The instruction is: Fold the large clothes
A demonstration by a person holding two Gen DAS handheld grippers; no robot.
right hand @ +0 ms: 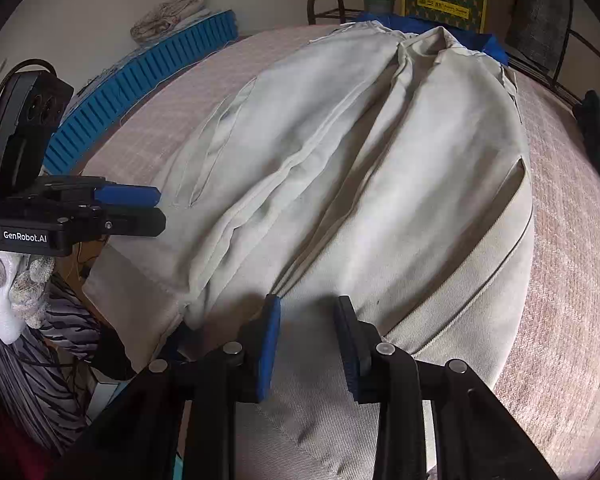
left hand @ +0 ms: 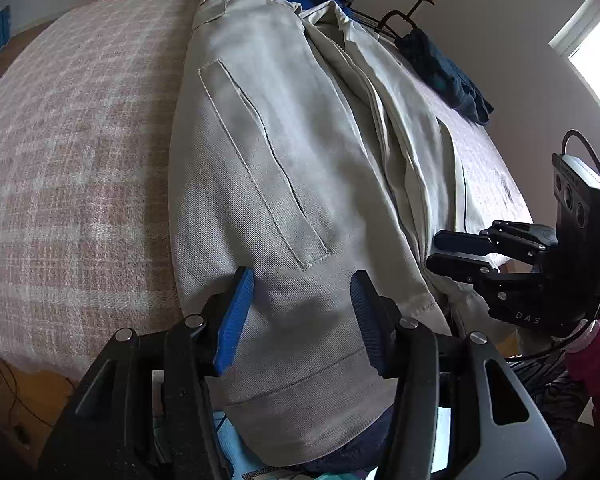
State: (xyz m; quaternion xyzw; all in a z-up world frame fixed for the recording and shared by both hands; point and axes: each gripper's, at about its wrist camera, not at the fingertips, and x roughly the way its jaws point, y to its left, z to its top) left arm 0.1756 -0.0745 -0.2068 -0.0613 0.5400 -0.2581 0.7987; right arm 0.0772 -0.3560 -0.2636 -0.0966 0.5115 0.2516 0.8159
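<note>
A large pale beige jacket (right hand: pixel 360 152) lies spread lengthwise on a bed covered with a pink and white checked blanket (left hand: pixel 72 152), its hem at the near edge and its collar at the far end. My left gripper (left hand: pixel 302 312) hangs over the near left part of the jacket, just below a long stitched welt pocket (left hand: pixel 260 164); its blue pads stand apart with cloth beneath them, not pinched, so that claw is released. My right gripper (right hand: pixel 308 344) hangs over the near middle of the jacket, where several folds run together toward the hem; its pads are parted too and grip nothing. In the right wrist view a gloved hand (right hand: pixel 16 284) holds the left gripper at the near left corner of the bed. A dark blue garment (left hand: pixel 444 76) lies bunched at the far right edge of the bed. Something bright blue (right hand: pixel 416 26) lies under the jacket's collar. Past the bed's left side runs a blue ribbed panel (right hand: pixel 148 76).
</note>
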